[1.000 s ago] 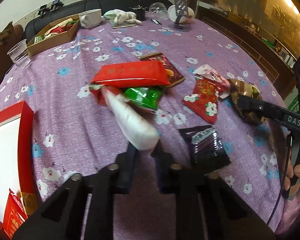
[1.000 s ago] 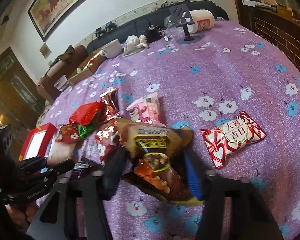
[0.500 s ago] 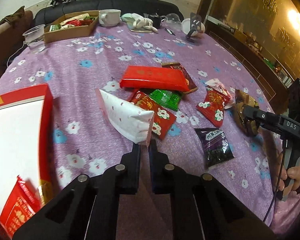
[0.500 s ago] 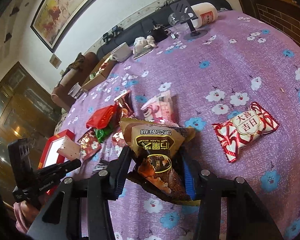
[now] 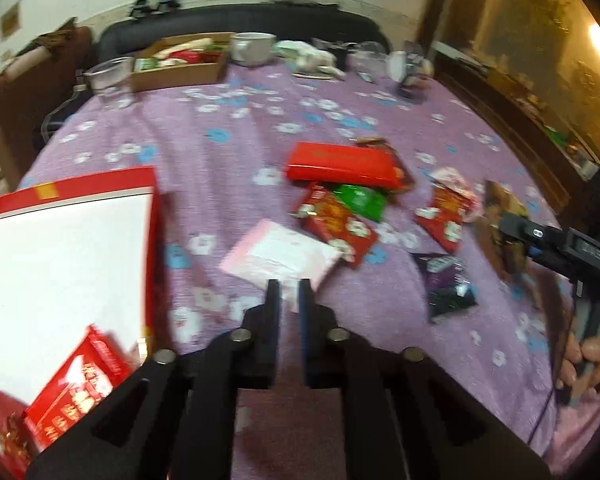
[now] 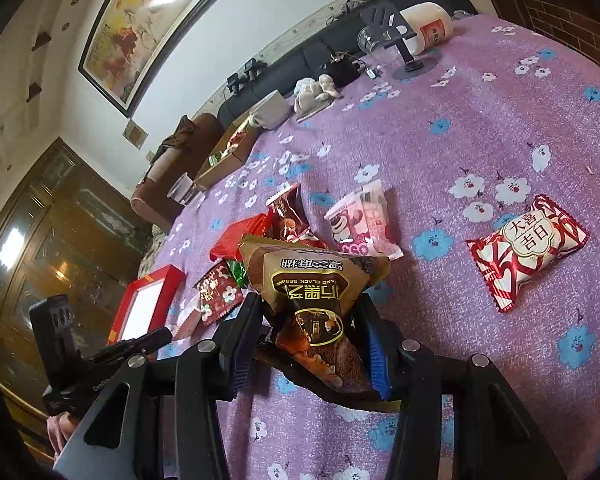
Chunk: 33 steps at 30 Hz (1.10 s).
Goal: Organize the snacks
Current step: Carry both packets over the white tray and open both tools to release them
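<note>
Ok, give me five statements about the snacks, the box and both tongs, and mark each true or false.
1. The left tongs pinch a pink-and-white packet. True.
2. The right tongs are empty. False: they grip a brown black-sesame packet.
3. The red box already holds a red snack packet. True.
4. The red-and-white packet lies inside the red box. False: it lies alone on the purple floral tablecloth.
5. The green packet is the only snack left on the cloth. False: several others lie around it.
</note>
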Available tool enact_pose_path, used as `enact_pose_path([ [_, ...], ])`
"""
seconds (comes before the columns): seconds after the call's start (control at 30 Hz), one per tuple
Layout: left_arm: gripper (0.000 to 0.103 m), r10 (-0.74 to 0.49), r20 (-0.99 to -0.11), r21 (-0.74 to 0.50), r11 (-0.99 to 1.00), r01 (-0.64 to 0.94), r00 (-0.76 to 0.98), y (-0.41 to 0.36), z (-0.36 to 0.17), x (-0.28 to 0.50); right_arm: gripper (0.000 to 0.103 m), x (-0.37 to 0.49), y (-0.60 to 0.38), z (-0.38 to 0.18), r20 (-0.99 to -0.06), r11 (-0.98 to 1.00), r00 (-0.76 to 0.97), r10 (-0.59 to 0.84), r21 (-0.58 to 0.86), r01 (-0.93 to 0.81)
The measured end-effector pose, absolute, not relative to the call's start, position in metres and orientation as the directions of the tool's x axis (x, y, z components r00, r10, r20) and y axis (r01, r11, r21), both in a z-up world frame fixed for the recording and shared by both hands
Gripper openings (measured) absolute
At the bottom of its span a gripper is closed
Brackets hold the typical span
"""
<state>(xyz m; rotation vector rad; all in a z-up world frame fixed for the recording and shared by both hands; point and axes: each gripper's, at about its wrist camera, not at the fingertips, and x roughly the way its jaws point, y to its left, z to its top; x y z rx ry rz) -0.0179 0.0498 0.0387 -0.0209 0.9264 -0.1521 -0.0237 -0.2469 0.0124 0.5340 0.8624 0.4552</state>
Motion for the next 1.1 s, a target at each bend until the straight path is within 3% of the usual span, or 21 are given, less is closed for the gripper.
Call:
enact_pose_path([
  [0.03,0.032,-0.139,-0.794,-0.083,0.989,0.121,0.592,0.051,0.039,-0.017,0.049,-0.024,-0.248,0.012,-0.585,0.777,0.572,0.575,0.609,-0.158],
  [0.07,0.058,-0.131,-0.795,-0.078,0.99,0.114,0.592,0.052,0.04,-0.015,0.049,-0.024,-0.248,0.012,-0.584,0.775,0.571,0.577,0.613,-0.155],
  [0.13,0.081,-0.12,-0.806,-0.068,0.992,0.11,0.58,0.051,0.039,-0.01,0.049,-0.022,-0.248,0.01,-0.59,0.775,0.568,0.575,0.614,-0.147],
  [0.4,0.081,-0.045,-0.851,0.037,0.989,0.145,0.523,0.031,0.013,0.022,0.049,-0.021,-0.251,0.009,-0.589,0.769,0.562,0.58,0.625,-0.139],
  [0.43,0.08,-0.057,-0.855,0.029,0.987,0.158,0.516,0.031,0.009,0.024,0.049,-0.021,-0.251,0.009,-0.59,0.767,0.56,0.582,0.626,-0.138],
  [0.5,0.068,-0.058,-0.841,0.036,0.986,0.161,0.538,0.031,0.009,0.022,0.049,-0.021,-0.251,0.008,-0.595,0.769,0.557,0.58,0.626,-0.132],
  [0.57,0.037,-0.064,-0.832,0.043,0.983,0.179,0.551,0.03,0.013,0.02,0.049,-0.02,-0.251,0.007,-0.601,0.772,0.554,0.576,0.623,-0.126],
  [0.63,0.022,-0.07,-0.831,0.041,0.982,0.186,0.552,0.03,0.015,0.019,0.049,-0.02,-0.25,0.007,-0.6,0.771,0.553,0.577,0.623,-0.129],
  [0.87,0.012,-0.14,-0.798,-0.034,0.982,0.188,0.586,0.037,0.026,0.004,0.049,-0.024,-0.247,0.014,-0.565,0.759,0.568,0.598,0.627,-0.175],
  [1.1,0.012,-0.193,-0.755,-0.074,0.975,0.21,0.627,0.043,0.049,-0.019,0.049,-0.029,-0.235,0.023,-0.503,0.711,0.555,0.663,0.655,-0.256],
])
